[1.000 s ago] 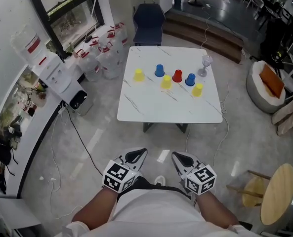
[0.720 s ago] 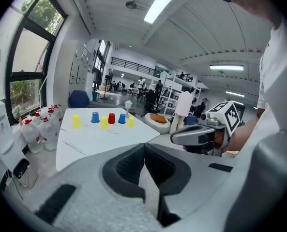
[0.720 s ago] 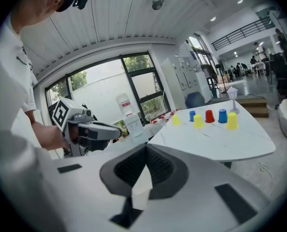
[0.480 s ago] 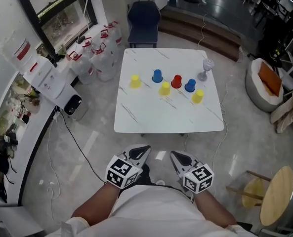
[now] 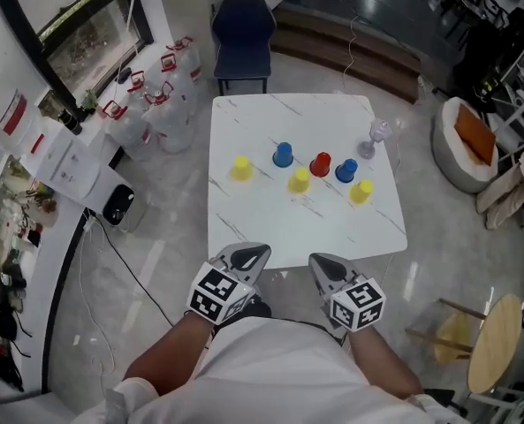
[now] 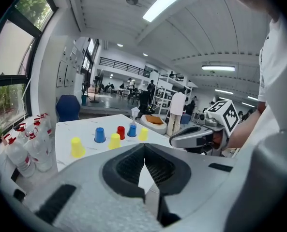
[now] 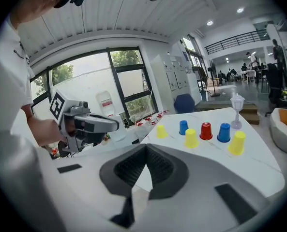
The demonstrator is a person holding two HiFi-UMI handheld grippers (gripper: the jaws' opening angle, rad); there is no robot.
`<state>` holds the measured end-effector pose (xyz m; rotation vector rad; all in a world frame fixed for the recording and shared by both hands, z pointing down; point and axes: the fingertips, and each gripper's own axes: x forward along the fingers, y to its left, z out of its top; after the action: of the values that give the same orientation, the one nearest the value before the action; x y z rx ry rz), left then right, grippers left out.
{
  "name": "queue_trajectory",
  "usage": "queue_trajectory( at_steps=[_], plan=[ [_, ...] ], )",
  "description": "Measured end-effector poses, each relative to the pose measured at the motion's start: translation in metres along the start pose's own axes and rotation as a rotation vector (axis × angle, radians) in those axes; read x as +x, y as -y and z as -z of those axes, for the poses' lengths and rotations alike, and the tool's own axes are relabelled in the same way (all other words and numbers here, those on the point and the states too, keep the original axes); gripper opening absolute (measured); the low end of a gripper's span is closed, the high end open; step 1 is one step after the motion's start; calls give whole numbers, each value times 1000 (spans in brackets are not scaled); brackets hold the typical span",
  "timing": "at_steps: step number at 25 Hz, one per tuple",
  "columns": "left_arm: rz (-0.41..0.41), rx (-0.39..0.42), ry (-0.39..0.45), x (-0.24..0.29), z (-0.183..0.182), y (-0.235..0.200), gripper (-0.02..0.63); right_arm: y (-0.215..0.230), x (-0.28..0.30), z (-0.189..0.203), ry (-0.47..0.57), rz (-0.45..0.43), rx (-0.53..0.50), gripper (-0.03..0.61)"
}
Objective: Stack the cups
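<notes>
- Six small upturned plastic cups (image 5: 299, 179), yellow, blue and red, stand apart mid-way across the white square table (image 5: 244, 223); none is stacked yet.
- Left tool (image 5: 244, 259) and right tool (image 5: 325, 268) hover at the near edge, both closed narrow and empty.

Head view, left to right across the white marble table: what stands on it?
Far-left yellow plastic cup → left blue plastic cup → middle yellow plastic cup → red plastic cup → right blue plastic cup → right yellow plastic cup → clear stemmed glass.
</notes>
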<state>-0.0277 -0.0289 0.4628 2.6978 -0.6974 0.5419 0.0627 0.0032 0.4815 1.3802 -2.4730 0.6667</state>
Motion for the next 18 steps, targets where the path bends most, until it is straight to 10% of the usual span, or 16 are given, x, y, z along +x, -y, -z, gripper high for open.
queue_trajectory(
  at_steps=[18],
  plan=[
    [91,-8,-66,40,-4,-84,8,49,78,-34,-29,99,29,6]
  ],
)
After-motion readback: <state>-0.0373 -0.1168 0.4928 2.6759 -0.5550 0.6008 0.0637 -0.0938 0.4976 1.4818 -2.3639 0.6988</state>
